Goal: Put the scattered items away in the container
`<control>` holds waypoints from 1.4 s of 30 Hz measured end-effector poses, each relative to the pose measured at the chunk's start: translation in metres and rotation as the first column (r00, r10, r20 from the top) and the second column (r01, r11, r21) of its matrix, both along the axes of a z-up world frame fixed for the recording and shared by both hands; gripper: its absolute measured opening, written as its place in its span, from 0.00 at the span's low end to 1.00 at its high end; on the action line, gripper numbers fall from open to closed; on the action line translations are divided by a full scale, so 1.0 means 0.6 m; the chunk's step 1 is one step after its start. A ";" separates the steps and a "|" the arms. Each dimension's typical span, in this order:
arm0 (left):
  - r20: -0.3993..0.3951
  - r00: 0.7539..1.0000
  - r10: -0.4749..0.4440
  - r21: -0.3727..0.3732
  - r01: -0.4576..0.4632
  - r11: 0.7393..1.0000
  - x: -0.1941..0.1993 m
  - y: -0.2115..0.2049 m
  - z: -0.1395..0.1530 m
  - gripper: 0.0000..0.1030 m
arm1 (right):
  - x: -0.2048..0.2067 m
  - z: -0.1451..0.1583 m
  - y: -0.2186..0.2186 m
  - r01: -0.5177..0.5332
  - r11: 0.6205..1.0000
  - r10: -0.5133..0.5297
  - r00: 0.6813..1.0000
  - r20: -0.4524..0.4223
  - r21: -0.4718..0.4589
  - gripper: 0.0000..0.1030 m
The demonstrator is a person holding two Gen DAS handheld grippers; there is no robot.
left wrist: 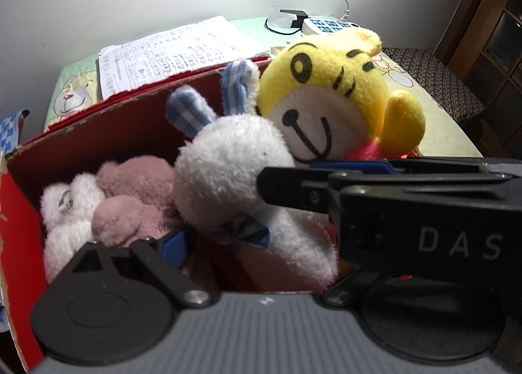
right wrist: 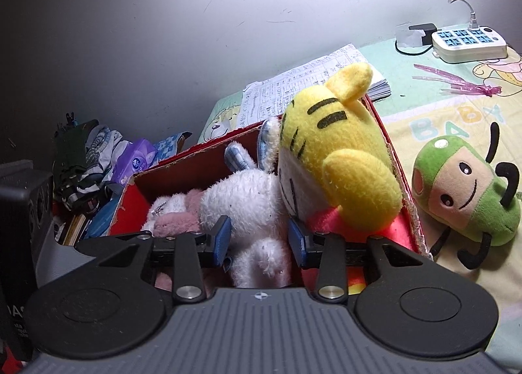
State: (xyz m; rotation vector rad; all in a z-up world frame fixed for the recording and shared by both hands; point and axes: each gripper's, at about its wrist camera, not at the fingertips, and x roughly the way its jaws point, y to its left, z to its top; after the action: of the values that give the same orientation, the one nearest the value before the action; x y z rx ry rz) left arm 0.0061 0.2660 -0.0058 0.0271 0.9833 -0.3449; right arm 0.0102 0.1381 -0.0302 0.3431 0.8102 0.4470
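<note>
1 word, "BABY" (right wrist: 456,119) (pastel letters), marks the bedsheet (right wrist: 424,106).

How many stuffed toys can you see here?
5. In the red box: a yellow tiger, white rabbit, pink plush and small white plush. A green plush lies outside on the blanket. More may be hidden underneath.

The box (right wrist: 393,158) is red inside with raw brown edges. In it: a white rabbit (right wrist: 251,207) with blue-and-white checked ears, a yellow tiger (right wrist: 339,152) with black stripes and a white muzzle, a dusty-pink plush (left wrist: 137,197). Outside lies a green doll (right wrist: 463,197) with black limbs on a pastel cartoon-print sheet (right wrist: 440,119)
</note>
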 end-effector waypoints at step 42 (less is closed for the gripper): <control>-0.003 1.000 0.000 0.112 0.001 0.994 0.001 -0.019 -0.005 0.93 | -0.020 -0.011 -0.028 -0.011 0.999 0.010 1.000 0.019 0.044 0.28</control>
State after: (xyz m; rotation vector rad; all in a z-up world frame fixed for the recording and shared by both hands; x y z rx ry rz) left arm 0.0065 0.2549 -0.0090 0.1288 1.0053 -0.2898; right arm -0.0020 0.1215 -0.0369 0.3747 0.7850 0.4779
